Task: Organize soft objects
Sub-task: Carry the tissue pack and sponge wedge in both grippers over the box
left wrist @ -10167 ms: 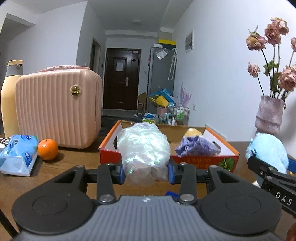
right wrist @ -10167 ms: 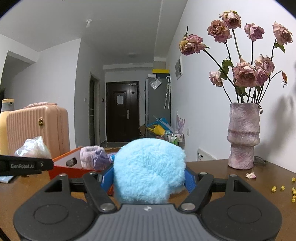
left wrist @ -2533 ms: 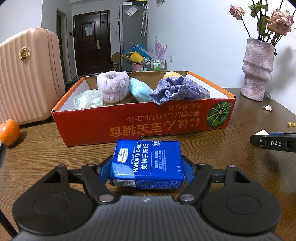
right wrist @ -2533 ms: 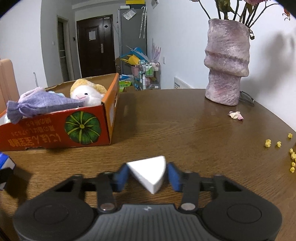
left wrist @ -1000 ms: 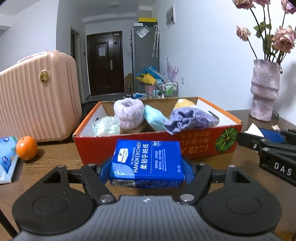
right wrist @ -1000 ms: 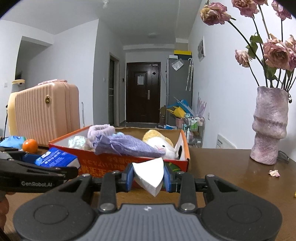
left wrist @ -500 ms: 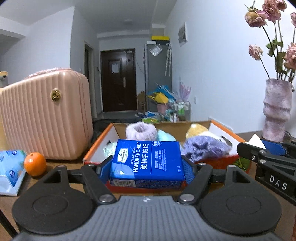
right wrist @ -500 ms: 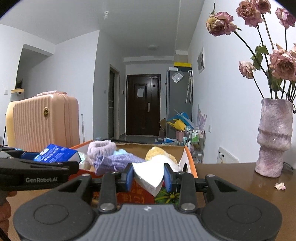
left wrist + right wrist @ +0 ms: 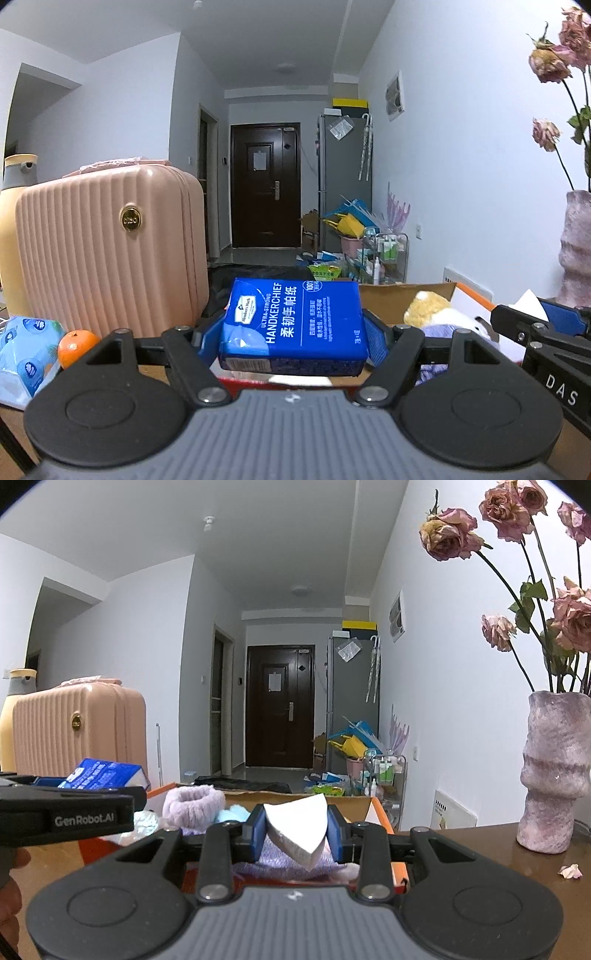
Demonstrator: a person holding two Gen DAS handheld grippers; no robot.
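I'm carrying both loads over the orange cardboard box [image 9: 384, 808] — my left gripper [image 9: 293, 339] is clamping the blue handkerchief pack [image 9: 293, 323], my right gripper [image 9: 295, 830] is pinching the white wedge-shaped sponge [image 9: 299, 829], seemingly above the box; next, lowering and releasing.

Both grippers went up: the blue tissue pack [image 9: 293, 325] and white sponge [image 9: 297, 829] now hang over the box [image 9: 380, 810].
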